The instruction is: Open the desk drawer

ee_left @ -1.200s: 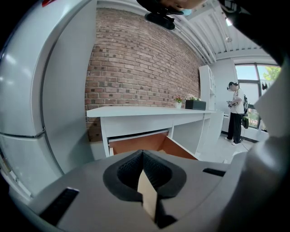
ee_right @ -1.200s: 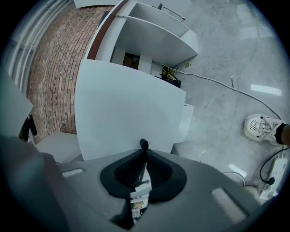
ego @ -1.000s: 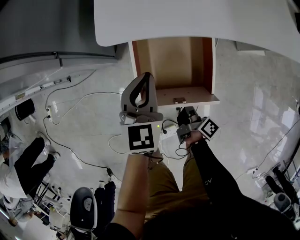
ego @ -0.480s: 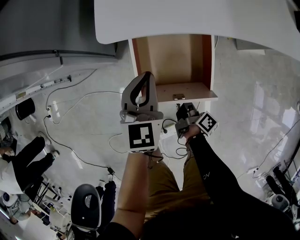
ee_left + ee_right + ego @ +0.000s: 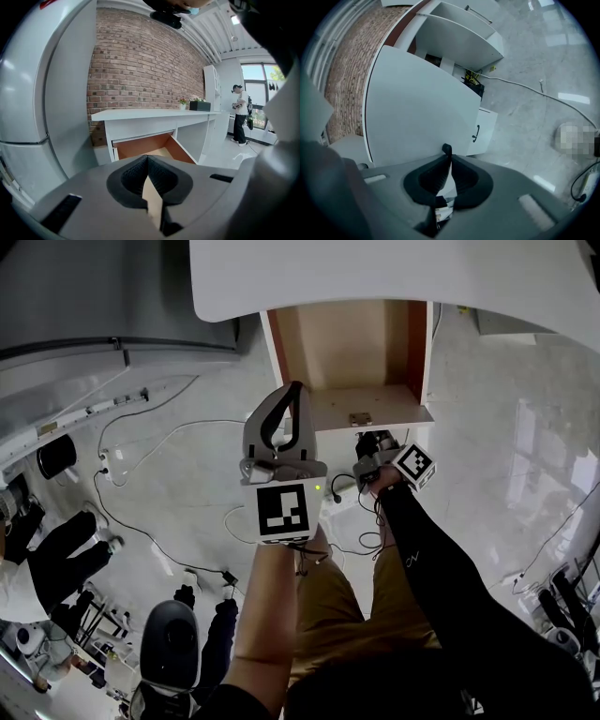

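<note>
Head view: the drawer (image 5: 349, 352) stands open, with the left hand-held gripper (image 5: 294, 395) and right hand-held gripper (image 5: 367, 441) both closed. Pull further and you may unseat it.

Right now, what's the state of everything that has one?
drawer: open, pulled out, nothing visible inside
left gripper: shut, empty
right gripper: shut, empty
cabinet door: closed

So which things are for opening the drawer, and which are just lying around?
For the job: desk drawer, drawer handle, right gripper.
Just lying about: floor cable, white cabinet, planter on the desk.
</note>
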{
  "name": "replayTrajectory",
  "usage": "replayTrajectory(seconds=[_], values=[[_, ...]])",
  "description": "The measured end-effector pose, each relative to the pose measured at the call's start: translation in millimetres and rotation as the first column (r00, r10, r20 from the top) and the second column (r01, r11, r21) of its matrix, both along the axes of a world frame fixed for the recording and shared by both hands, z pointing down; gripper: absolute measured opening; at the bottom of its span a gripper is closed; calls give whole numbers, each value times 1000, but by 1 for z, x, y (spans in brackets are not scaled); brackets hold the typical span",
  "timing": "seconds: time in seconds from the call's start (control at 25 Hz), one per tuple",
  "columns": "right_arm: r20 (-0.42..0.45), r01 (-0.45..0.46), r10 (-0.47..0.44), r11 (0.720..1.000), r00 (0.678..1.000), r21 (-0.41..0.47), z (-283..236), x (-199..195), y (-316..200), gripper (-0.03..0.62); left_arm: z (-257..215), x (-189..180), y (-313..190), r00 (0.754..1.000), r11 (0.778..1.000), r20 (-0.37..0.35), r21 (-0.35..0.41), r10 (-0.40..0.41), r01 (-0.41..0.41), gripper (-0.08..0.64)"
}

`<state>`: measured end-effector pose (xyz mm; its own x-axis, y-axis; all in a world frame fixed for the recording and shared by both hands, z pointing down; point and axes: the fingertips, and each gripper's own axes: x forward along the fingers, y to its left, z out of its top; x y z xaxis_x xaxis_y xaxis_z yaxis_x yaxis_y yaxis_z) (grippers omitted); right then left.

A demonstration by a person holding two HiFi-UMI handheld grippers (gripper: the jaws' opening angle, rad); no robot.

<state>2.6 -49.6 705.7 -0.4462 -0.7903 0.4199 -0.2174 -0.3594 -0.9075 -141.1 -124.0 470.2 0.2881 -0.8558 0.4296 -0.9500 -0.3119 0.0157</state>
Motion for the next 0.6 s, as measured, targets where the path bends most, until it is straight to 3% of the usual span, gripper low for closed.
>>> replayTrajectory(seconds=[0.44, 0.6], values=[[69, 9, -8, 1000, 998, -12, 3, -1, 2, 32, 5, 3, 4, 1000, 1000, 5, -5, 13, -13, 9], [23, 49, -48, 998, 999, -27, 5, -4, 2, 96, 8, 0, 0, 1000, 1000, 7, -5, 22, -21, 8]])
